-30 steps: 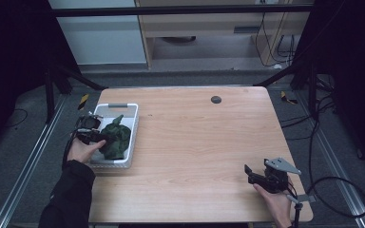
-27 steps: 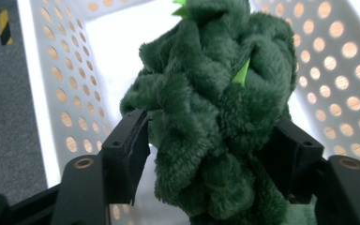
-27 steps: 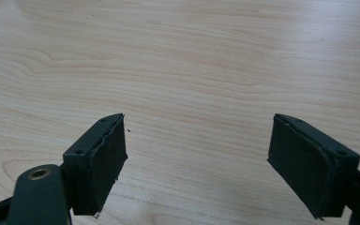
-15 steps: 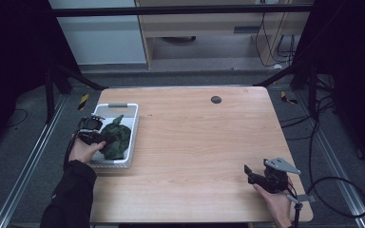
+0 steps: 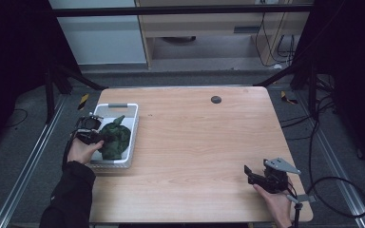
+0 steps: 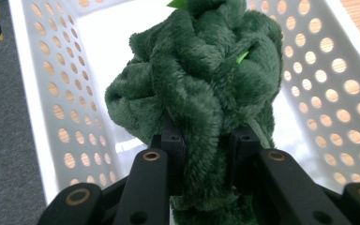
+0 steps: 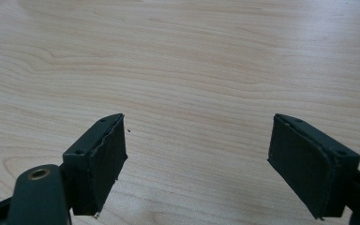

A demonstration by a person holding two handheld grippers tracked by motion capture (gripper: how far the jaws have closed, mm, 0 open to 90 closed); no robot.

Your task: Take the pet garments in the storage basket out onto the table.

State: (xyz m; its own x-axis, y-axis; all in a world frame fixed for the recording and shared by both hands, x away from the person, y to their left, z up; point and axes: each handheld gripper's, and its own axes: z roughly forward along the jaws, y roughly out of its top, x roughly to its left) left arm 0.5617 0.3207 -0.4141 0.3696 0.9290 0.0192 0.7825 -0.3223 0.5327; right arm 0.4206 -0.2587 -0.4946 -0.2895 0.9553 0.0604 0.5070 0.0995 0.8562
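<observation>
While the left tool stays clamped on the green plush above the white basket, the grip looks best kept low on its bunched base. Lift straight up to clear the perforated walls before moving sideways. Near the front right edge, the right tool rests with jaws apart over bare tabletop; the middle lies open.
</observation>
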